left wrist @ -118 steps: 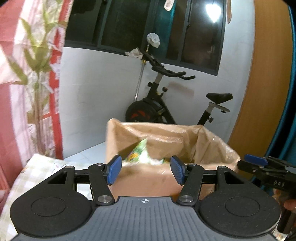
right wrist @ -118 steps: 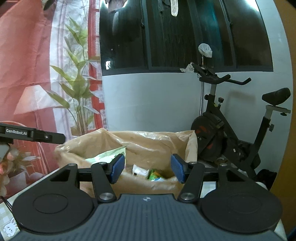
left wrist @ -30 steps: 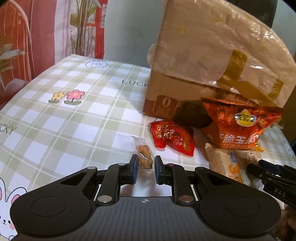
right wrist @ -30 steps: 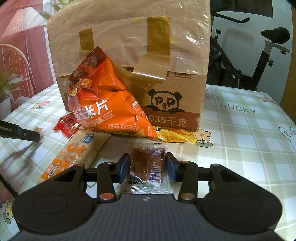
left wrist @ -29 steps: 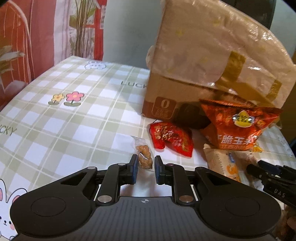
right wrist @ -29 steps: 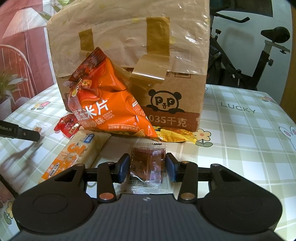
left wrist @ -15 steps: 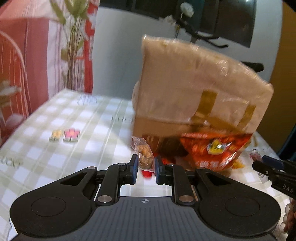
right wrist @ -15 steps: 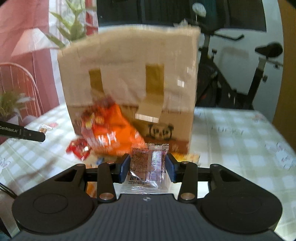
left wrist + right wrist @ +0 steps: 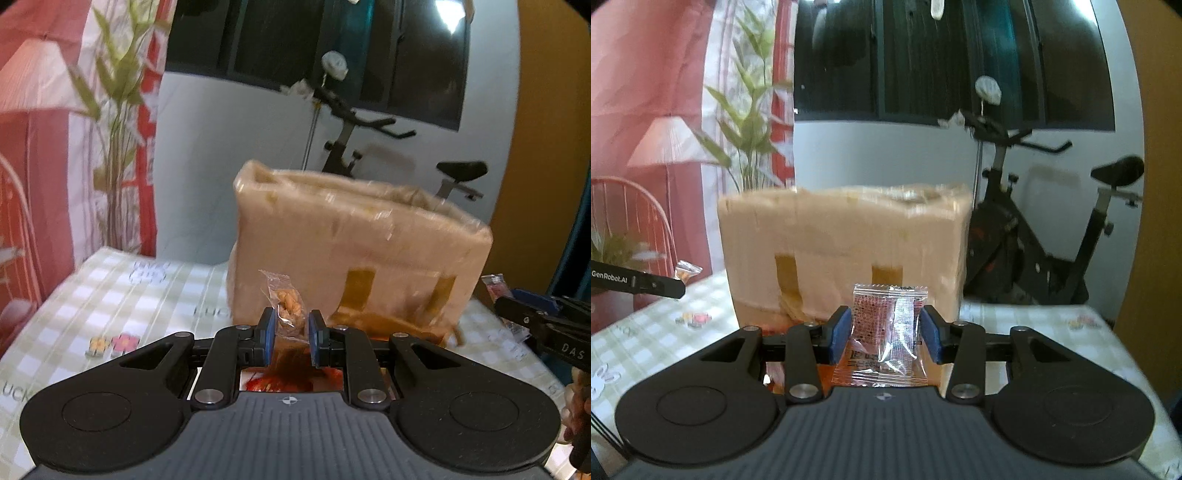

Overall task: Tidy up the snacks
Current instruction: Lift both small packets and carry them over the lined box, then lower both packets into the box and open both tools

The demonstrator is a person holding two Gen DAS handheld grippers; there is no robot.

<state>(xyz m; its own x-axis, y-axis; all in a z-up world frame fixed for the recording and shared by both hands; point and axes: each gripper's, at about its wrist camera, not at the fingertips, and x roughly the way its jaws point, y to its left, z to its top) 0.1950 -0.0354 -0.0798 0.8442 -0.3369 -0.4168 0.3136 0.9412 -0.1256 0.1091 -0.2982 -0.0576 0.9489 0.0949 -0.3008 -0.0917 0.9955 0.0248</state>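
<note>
My left gripper (image 9: 290, 332) is shut on a small clear packet of golden snack pieces (image 9: 286, 304), held up in the air in front of the cardboard box (image 9: 354, 258). My right gripper (image 9: 885, 334) is shut on a flat clear packet with a red-brown snack (image 9: 886, 328), also lifted before the same tall box (image 9: 846, 251), whose sides are covered in plastic film and tape. In the right wrist view the left gripper's arm (image 9: 635, 282) shows at the left edge with its packet (image 9: 686, 268). The right gripper (image 9: 543, 325) shows at the right edge of the left wrist view.
The box stands on a table with a green checked cloth (image 9: 122, 295). Red snack bags (image 9: 280, 380) lie at the box's foot, mostly hidden behind my left gripper. An exercise bike (image 9: 1052, 229), a plant (image 9: 746, 122) and a wall stand behind the table.
Both grippers have risen with their packets off the table. The box's top edge now shows, and the snack bags on the table have dropped low out of sight.
</note>
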